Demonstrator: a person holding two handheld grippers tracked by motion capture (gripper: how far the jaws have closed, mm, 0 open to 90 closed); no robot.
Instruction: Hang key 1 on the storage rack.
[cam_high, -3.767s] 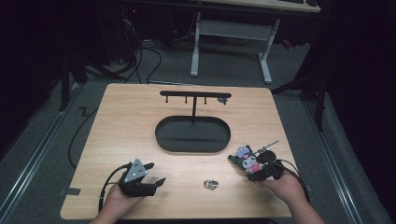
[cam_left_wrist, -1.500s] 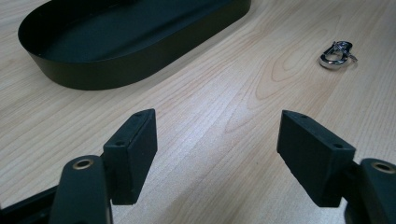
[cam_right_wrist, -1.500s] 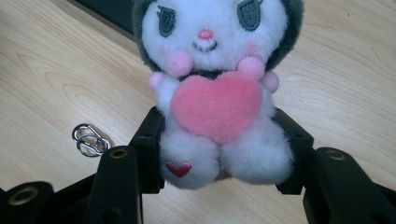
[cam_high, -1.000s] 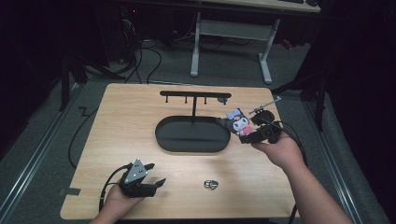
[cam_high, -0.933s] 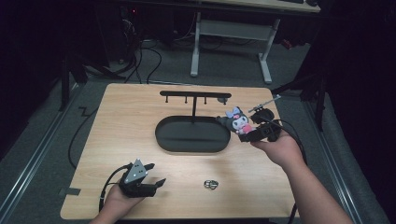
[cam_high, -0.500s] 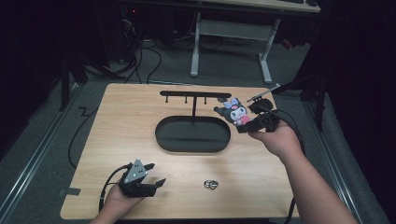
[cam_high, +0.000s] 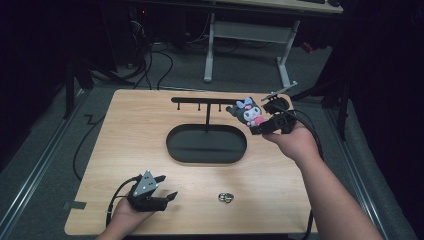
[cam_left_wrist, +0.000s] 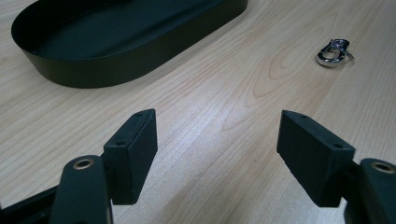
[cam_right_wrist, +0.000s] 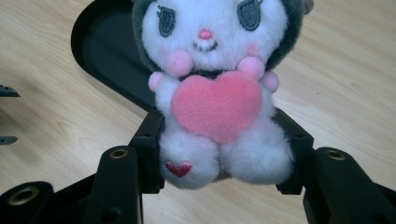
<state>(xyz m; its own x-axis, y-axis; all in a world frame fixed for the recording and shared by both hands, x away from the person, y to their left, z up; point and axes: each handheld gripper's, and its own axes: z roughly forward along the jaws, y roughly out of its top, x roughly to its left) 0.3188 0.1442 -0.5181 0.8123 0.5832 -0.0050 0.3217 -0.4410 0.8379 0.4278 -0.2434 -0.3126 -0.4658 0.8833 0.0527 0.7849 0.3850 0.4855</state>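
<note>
R tool (cam_high: 263, 126) gripping plush toy (cam_high: 248, 111), no label legible

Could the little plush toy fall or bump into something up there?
Maybe. The right gripper pinches only the soft lower body of the plush toy, so it might slip out and drop toward the black tray. In the high view the toy is close to the end of the black hook rack, so it might knock it.

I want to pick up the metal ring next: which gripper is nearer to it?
Left. The left gripper rests on the table just beside the ring, jaws open. The right gripper is up beyond the tray, holding the plush.
</note>
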